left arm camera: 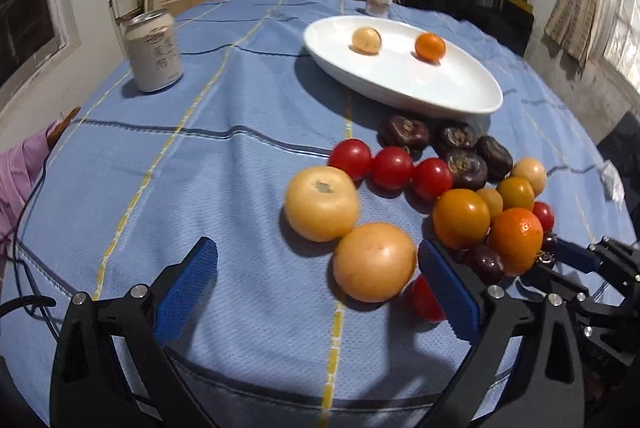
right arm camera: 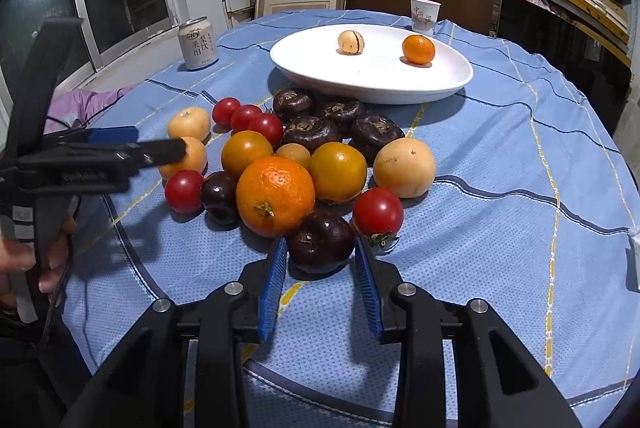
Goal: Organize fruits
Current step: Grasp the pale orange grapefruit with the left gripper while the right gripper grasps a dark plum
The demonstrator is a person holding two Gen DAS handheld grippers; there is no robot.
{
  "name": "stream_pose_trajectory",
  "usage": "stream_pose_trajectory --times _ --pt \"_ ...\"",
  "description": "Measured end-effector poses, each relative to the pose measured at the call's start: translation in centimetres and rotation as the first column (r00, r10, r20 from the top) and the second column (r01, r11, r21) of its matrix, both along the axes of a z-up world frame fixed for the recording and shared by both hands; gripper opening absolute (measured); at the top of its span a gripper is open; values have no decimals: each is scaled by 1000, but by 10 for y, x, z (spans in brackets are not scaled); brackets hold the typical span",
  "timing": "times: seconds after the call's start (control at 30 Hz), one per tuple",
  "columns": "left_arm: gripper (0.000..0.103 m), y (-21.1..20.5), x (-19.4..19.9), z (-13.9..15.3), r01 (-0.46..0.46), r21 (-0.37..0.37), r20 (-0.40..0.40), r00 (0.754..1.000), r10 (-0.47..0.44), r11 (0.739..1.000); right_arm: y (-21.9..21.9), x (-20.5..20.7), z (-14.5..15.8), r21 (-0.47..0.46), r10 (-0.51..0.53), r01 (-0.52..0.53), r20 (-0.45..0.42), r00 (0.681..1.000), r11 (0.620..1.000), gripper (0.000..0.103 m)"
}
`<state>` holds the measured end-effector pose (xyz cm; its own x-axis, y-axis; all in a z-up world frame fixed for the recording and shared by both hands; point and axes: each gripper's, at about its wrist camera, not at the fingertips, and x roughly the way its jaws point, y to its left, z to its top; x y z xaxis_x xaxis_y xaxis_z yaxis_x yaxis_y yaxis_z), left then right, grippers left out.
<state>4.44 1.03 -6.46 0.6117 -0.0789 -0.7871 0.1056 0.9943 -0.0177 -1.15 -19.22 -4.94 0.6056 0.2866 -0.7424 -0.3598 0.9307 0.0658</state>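
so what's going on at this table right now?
A person is sorting fruit with two handheld grippers. The right gripper has its blue pads against a dark purple round fruit at the near edge of the pile on the blue checked tablecloth. The left gripper is open near a pale yellow round fruit. The white oval plate holds only a small orange mandarin and a small beige fruit; the rest remains unsorted.

Two fruits (right arm camera: 350, 42) on plate (right arm camera: 372, 83), fruit pile (right arm camera: 296, 163) before it
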Motion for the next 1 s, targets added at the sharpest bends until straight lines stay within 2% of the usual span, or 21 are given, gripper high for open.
stream_pose_trajectory --times 0.07,0.17,0.27,0.4,0.6,0.7,0.8,0.83,0.87,1.0 --pt "99 -5 6 -2 5 26 -19 1000 -4 1000 -1 0 0 3 -1 1 0 1000 1000 37" --pt "99 7 9 -7 -8 -17 -57 998 7 1000 -1 0 1 9 -3 3 0 1000 1000 37" --pt "99 18 2 -9 -32 26 -60 998 34 999 -4 0 0 21 -4 4 -1 1000 1000 39" --pt "99 29 -5 -11 -51 10 -65 997 52 999 -4 -1 1 27 -1 1 2 1000 1000 42" --pt "97 12 3 -9 -3 5 -47 999 3 1000 -4 -1 2 28 -5 5 8 1000 1000 42" --pt "74 12 5 -9 24 -36 -55 998 -25 999 -5 -1 2 32 -9 9 7 1000 999 42" --pt "64 10 0 -9 47 -47 -39 998 -49 998 -7 0 1 41 -13 13 1 1000 999 42" --pt "55 10 -1 -8 57 -50 -34 998 -58 997 -8 0 1 41 -15 15 -3 1000 999 42" --pt "51 9 -4 -8 63 -52 -27 998 -65 997 -7 1 0 41 -15 15 -7 1000 999 42" --pt "50 12 -10 -8 69 -63 -21 997 -71 996 -5 -1 0 31 0 0 -5 1000 1000 42"
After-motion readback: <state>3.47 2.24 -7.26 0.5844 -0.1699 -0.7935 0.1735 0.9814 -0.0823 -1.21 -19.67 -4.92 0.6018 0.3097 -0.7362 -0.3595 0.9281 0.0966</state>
